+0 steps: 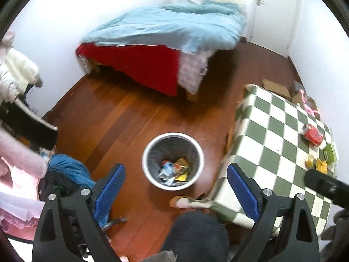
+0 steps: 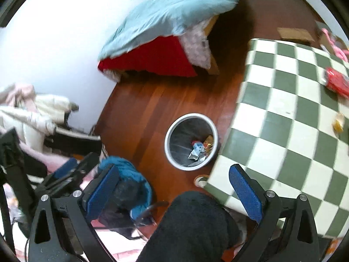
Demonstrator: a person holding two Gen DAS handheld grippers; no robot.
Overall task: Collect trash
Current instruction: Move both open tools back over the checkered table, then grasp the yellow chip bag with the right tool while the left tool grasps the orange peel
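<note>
Grippers & wearer's leg
Left gripper (image 1: 175,193), right gripper (image 2: 173,194): black frames w/ silver screws, blue textured pads (image 1: 110,188); dark fuzzy trouser leg (image 2: 196,224).

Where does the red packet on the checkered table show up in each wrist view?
Left wrist: red packet at the right edge, on the checkered table.
Right wrist: red packet at the upper right edge, same table.
Shared landmark: white trash bin on the floor.

left wrist: high, facing down | right wrist: same, further right | shared: bin (image 1: 173,161), checkered table (image 1: 281,135)
</note>
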